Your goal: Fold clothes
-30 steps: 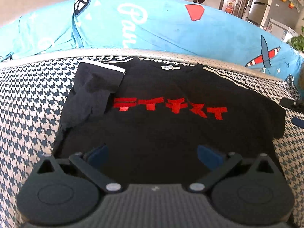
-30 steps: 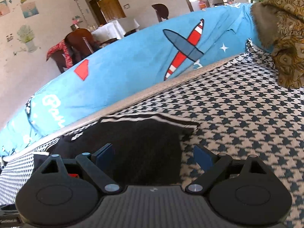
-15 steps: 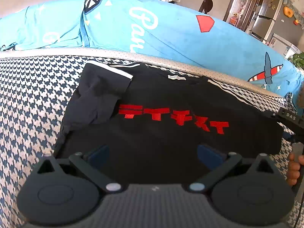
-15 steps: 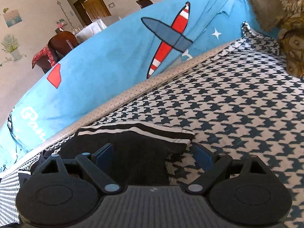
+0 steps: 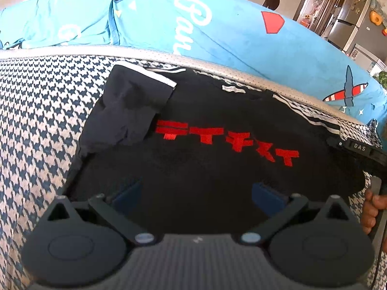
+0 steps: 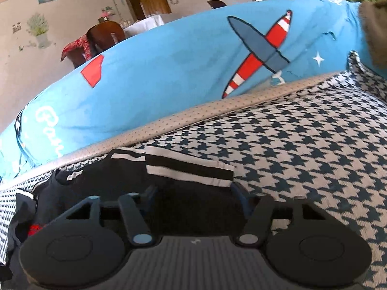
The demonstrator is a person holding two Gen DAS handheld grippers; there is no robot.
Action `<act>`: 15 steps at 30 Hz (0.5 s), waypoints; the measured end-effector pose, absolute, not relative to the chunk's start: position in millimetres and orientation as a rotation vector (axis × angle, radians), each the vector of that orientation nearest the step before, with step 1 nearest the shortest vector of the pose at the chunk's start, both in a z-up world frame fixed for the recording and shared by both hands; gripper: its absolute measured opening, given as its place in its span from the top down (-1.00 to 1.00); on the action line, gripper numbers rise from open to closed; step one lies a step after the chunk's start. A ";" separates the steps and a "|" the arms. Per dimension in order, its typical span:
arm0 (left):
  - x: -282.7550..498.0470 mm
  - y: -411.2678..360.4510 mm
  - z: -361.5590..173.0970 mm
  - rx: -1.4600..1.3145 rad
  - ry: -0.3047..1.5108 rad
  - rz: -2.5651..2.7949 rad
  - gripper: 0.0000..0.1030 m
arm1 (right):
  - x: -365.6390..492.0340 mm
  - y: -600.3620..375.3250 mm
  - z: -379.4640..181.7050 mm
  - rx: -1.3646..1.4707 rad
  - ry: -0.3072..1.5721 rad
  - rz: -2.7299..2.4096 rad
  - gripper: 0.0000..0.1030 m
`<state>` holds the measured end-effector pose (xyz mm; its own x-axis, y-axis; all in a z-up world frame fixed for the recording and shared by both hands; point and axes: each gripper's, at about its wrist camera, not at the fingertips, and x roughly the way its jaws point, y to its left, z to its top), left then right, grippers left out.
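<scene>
Left wrist view: a black T-shirt [image 5: 212, 145] lies spread flat, front up, on a houndstooth cover [image 5: 46, 120] with dark blue and cream checks. Red lettering [image 5: 227, 140] runs across its chest, and a small white neck label [image 5: 233, 89] sits at the collar, toward the far edge. The sleeve [image 5: 130, 111] on the picture's left is folded in over the body, its white-striped cuff [image 5: 157, 76] lying near the collar. Behind the cover rises a blue printed cloth [image 5: 217, 29] with white script, a red shape and an aeroplane. The left gripper [image 5: 197, 193] hovers over the shirt's lower part with its 2 blue fingers [image 5: 125, 193] set wide and nothing between them. At the right edge, the right gripper [image 5: 360, 148] reaches the shirt's other sleeve, and a person's hand [image 5: 371, 207] grips its handle.

Right wrist view: the right gripper [image 6: 193, 192] is low on the sleeve [image 6: 191, 169] with black and white stripes, which lies on the houndstooth cover [image 6: 302, 149]. Its fingers [image 6: 151, 193] stand narrower, one at each side of the sleeve's black fabric, which bunches between them; whether they pinch it I cannot tell. The blue cloth [image 6: 157, 84] with the aeroplane fills the background, and a chair [image 6: 101, 36] stands beyond it.
</scene>
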<state>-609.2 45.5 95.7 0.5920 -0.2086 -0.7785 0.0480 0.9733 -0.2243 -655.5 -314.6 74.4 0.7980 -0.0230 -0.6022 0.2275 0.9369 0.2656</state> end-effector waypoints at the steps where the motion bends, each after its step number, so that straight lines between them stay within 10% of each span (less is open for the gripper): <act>1: -608.8 46.0 94.8 -0.188 0.929 -0.149 -1.00 | -654.7 -313.4 74.7 0.329 0.634 -0.139 0.16; 3: -608.8 46.2 93.6 -0.184 0.930 -0.144 -1.00 | -653.1 -311.0 75.3 0.313 0.630 -0.143 0.52; 15: -607.9 46.5 83.7 -0.164 0.952 -0.136 -1.00 | -652.1 -316.8 98.3 0.283 0.513 -0.259 0.66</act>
<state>-607.9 46.5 83.7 0.5731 -0.1876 -0.7977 0.0431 0.9790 -0.1992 -652.1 -316.8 98.3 0.8401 -0.1717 -0.5145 0.3123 0.9287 0.2000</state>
